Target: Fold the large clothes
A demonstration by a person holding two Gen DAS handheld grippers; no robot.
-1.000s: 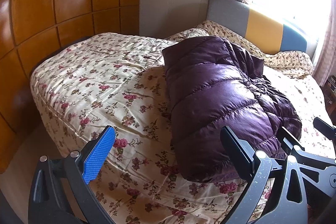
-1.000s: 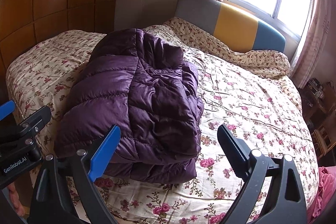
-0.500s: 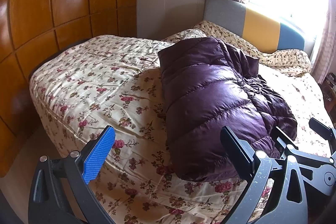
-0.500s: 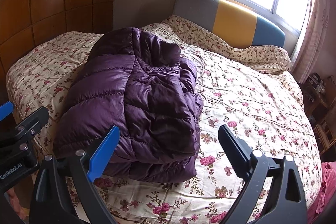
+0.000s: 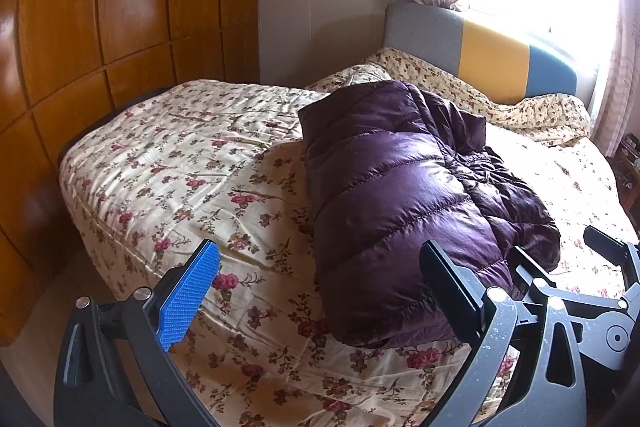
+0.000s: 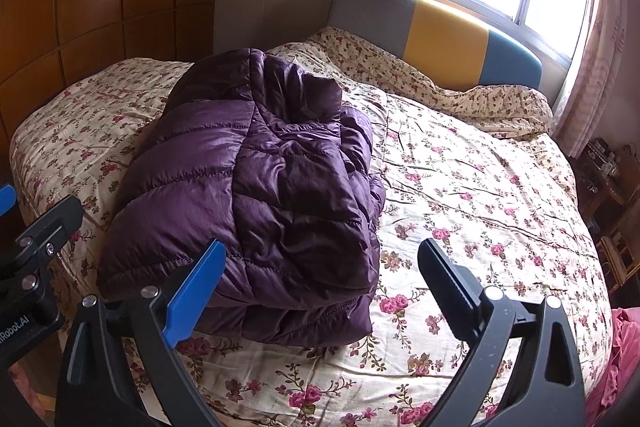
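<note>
Jacket (image 6: 256, 195), purple and quilted, lies folded into a compact bundle on the bed (image 6: 480, 195); both the left gripper (image 5: 320, 275) and right gripper (image 6: 320, 271) hover spread wide and empty, so the fold looks finished

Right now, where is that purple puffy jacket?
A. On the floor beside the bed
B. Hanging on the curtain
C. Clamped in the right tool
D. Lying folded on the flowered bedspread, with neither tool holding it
D: the purple jacket lies in a folded bundle on the flowered bedspread, and the left tool and right tool are both open and empty.

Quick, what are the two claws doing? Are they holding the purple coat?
Left claw: open, holding nothing.
Right claw: open, holding nothing.
The purple coat lies folded on the bed.
</note>
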